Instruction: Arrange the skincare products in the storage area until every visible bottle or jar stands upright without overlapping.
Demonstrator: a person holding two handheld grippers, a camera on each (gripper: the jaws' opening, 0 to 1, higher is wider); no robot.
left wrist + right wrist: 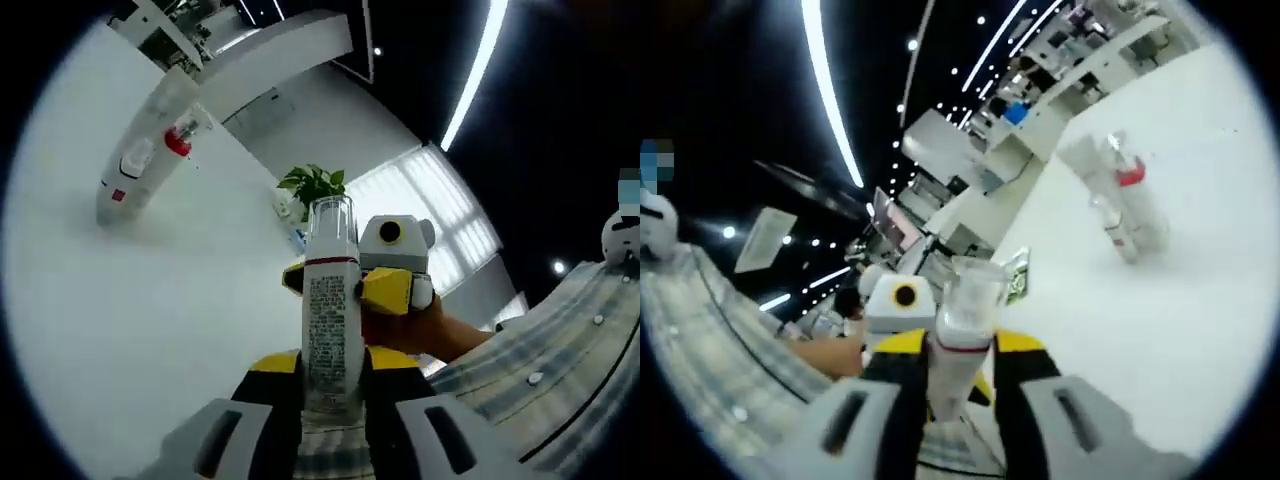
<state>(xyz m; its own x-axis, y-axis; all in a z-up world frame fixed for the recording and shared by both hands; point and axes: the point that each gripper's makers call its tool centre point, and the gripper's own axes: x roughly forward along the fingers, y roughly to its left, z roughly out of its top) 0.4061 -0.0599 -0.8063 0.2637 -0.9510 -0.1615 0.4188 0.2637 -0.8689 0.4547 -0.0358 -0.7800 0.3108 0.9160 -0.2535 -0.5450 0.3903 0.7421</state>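
A white bottle (328, 310) with a clear cap and a printed label is held up in the air above the white table (120, 300). My left gripper (330, 365) is shut on its lower part. My right gripper (345, 285) comes in from the right and is shut on the bottle just below the cap. In the right gripper view the same bottle (962, 335) rises between the yellow pads of my right gripper (960, 350). Far off on the table, a cluster of white bottles (140, 165) with a red cap (178, 142) stands together, and it shows again as the bottle cluster (1122, 200).
A green potted plant (315, 185) stands at the table's far edge. A person's hand (420, 325) and striped sleeve (560, 350) are at the right. The table surface (1160, 330) is wide and white, with desks and ceiling lights beyond it.
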